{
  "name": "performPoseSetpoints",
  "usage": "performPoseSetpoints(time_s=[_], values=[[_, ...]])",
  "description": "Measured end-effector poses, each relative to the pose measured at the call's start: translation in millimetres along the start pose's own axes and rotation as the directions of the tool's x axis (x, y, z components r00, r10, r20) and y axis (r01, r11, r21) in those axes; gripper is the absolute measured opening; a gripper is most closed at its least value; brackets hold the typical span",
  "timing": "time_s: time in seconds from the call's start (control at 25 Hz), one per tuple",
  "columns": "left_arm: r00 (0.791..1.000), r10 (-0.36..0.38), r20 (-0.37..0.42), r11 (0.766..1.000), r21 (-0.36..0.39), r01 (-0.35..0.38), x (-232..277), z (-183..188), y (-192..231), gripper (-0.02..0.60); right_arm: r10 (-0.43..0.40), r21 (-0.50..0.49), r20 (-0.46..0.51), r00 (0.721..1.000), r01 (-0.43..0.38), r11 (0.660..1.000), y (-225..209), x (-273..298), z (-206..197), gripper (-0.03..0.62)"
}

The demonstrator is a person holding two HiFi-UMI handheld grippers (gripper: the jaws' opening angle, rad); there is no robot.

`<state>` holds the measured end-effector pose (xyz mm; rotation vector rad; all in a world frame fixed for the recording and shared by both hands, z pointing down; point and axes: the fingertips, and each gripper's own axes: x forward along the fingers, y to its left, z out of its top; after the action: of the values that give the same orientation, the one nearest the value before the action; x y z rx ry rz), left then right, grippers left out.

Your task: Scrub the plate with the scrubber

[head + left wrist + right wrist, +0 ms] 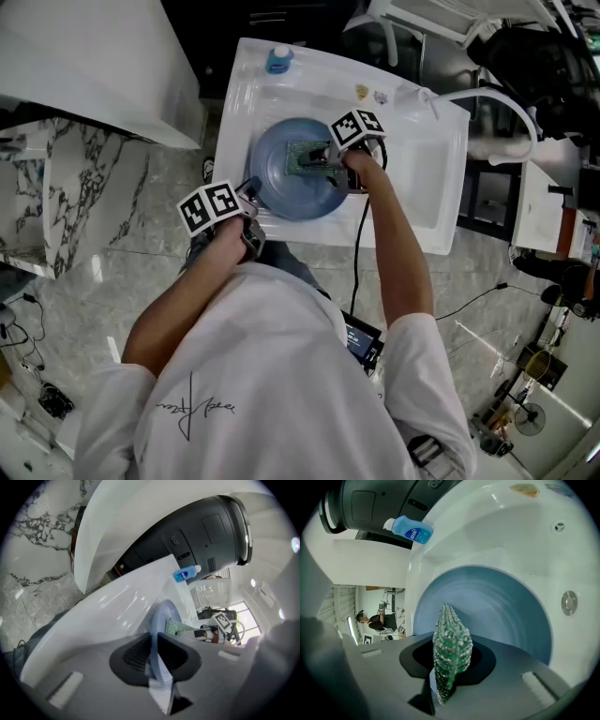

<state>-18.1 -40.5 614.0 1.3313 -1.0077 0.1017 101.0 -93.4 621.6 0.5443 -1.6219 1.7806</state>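
Right claw (pixel 449 668) grips scrubber (pixel 451 644), seemingly touching plate (pixel 506 606).

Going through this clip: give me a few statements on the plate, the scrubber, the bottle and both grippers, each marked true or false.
1. The left gripper is shut on the rim of the plate. True.
2. The right gripper is empty. False: it is shut on the scrubber.
3. The plate is red. False: it is blue.
4. A blue bottle sits at the far edge of the sink. True.
5. The plate lies on the floor. False: it is held in the sink.
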Motion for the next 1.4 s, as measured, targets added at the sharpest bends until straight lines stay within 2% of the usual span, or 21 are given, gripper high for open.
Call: performPoseSetpoints(time_s=[0.68,1.4], values=[[1.000,-0.003,0.006,1.000,-0.006,0.003,0,1,-2,0.101,-0.037,0.036,0.022,0.999,0.036,0.999,-27,-25,-3,0.066],[1.000,-0.006,0.008,1.000,-0.004,0.006,1,1,-1,0.101,-0.132,0.043,0.037,0.991,0.131,0.990,-54,-51,-12,0.064]])
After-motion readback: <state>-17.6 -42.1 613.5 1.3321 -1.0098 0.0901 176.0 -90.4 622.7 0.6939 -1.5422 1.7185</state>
